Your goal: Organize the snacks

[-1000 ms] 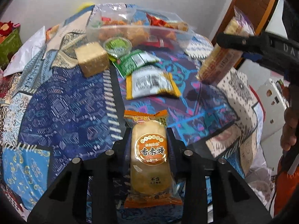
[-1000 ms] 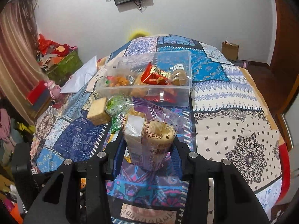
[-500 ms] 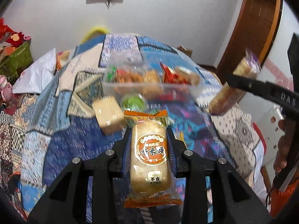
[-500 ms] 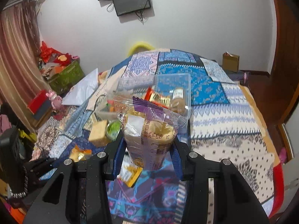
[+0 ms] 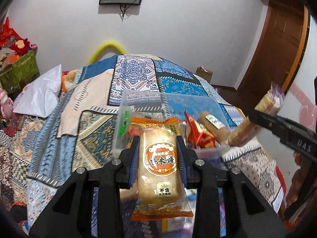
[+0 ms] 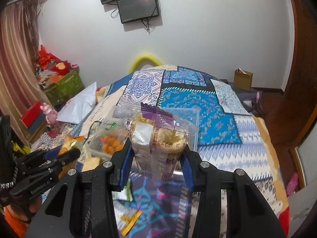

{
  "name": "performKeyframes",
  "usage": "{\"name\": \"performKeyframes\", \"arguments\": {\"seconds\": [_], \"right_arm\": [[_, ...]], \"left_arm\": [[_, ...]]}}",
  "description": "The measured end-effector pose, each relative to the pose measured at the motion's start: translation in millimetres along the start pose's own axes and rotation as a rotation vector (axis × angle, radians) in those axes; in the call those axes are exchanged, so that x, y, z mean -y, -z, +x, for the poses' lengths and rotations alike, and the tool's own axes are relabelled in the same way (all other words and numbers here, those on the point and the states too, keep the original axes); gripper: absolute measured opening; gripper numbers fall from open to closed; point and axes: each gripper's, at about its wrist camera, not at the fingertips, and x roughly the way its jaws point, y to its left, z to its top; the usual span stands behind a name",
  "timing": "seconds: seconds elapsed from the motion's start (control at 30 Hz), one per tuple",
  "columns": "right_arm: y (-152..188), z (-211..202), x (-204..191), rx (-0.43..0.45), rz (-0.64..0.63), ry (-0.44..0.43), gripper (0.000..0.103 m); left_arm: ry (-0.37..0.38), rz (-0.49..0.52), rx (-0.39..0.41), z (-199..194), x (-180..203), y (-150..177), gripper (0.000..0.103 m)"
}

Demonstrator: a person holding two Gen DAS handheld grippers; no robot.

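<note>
Between the blue-padded fingers (image 5: 133, 158) of the left gripper (image 5: 157, 159) an orange-wrapped rice cracker packet (image 5: 159, 170) is clamped by its long sides, lengthwise along the fingers, its crimped orange ends sticking out past them front and back. On its round orange label the characters 香米饼 are read, and on a small white patch below, 不含; the finer print is too small to make out. Behind it, on the patchwork quilt (image 5: 136, 73), a clear plastic container (image 5: 178, 103) is seen with a red snack packet (image 5: 199, 133) and a tan roll-shaped snack (image 5: 215, 128) inside.

The right gripper (image 6: 157, 163) is closed on a clear bag of pale biscuits (image 6: 158, 144) with a purple crimped top, squeezed between both pads and standing upright above the fingers. A column of percentages is printed on its side, among them 26%, 8% and 21%. Beyond it the same container (image 6: 190, 119) is seen, with orange snacks (image 6: 110, 144) in its near-left corner.

Letters "DAS" are read on the right gripper's body in the left view. Two screens (image 6: 138, 8) are mounted on the white wall.
</note>
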Motion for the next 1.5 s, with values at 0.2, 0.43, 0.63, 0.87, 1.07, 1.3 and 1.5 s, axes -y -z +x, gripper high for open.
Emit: {"name": "performKeyframes", "arguments": {"seconds": [0.2,0.43,0.63,0.87,1.07,1.3,1.5], "right_arm": [[-4.6,29.9,3.0,-0.059,-0.048,0.012,0.041],[-9.5,60.9,7.9,-0.089,-0.039,-0.004,0.04],[-15.0,88.4,17.3,-0.123,0.003,-0.031,0.033],[-13.5,95.4,18.4,-0.138,-0.009,-0.032,0.033],[-8.6,87.4,20.0,-0.142,-0.02,-0.037,0.034],[-5.0,59.7,11.9,-0.106,-0.044,-0.031,0.053],[-2.9,30.3,1.0,-0.05,-0.066,-0.036,0.064]], "left_arm": [[0.021,0.003,-0.009,38.4,13.2,-15.0,0.034],[-0.004,0.013,-0.041,84.9,22.8,-24.0,0.034],[-0.054,0.02,-0.056,114.0,21.2,-29.4,0.034],[-0.053,-0.016,-0.077,127.7,12.6,-25.7,0.042],[-0.046,-0.03,-0.091,117.9,11.5,-26.8,0.067],[-0.044,0.013,-0.029,68.0,14.8,-34.0,0.071],[-0.088,0.05,0.03,19.8,6.1,-25.8,0.09]]}}
